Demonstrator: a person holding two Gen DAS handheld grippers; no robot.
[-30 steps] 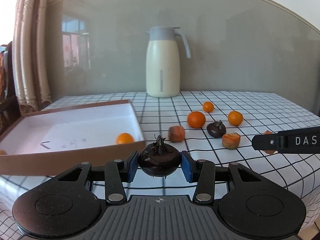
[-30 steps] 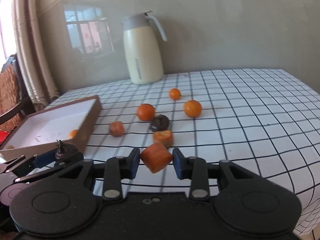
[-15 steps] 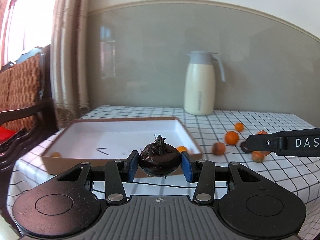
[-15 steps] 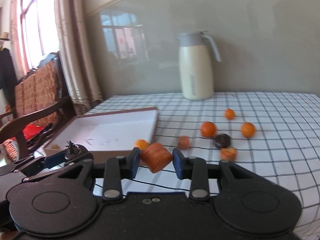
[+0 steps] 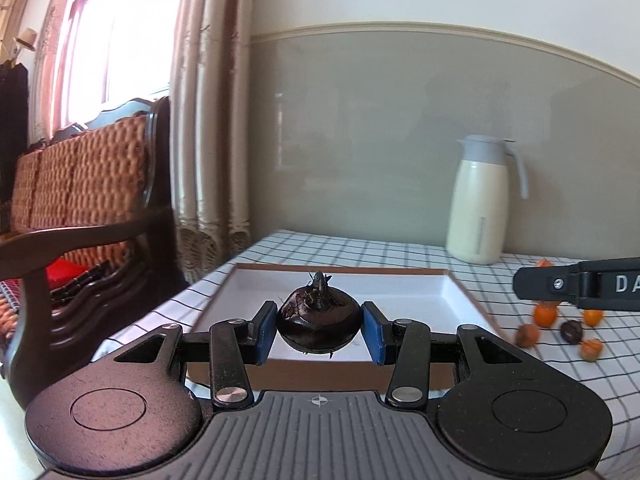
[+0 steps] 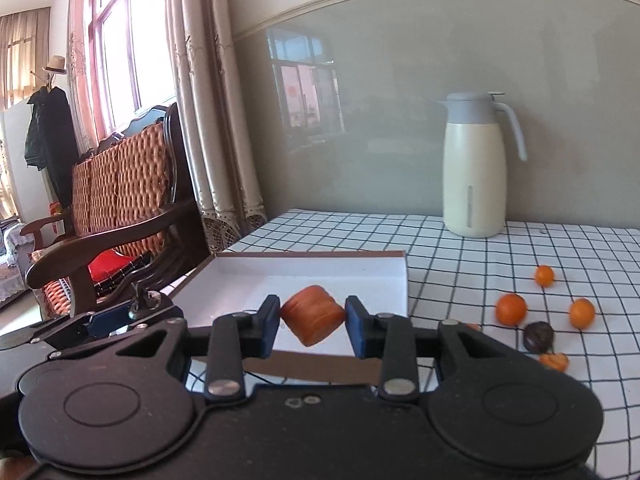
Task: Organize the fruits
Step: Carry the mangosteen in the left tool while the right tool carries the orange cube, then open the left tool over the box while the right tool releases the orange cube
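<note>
My left gripper (image 5: 319,327) is shut on a dark brown water chestnut (image 5: 318,323) and holds it over the near edge of the white, brown-rimmed box (image 5: 448,292). My right gripper (image 6: 312,323) is shut on an orange carrot chunk (image 6: 313,319) above the same box (image 6: 384,276). The left gripper also shows in the right wrist view (image 6: 120,316), low at the left. Several oranges (image 6: 511,309), a dark chestnut (image 6: 538,337) and another orange chunk (image 6: 554,361) lie on the checked tablecloth right of the box.
A cream thermos jug (image 6: 474,168) stands at the back of the table (image 6: 520,248) against the grey wall. A wooden wicker chair (image 6: 120,200) and curtains stand left of the table. The right gripper's finger (image 5: 576,285) crosses the left wrist view at right.
Both grippers have swung left and back from the loose fruit toward the box, each still holding its piece. The box now lies straight ahead of both.
</note>
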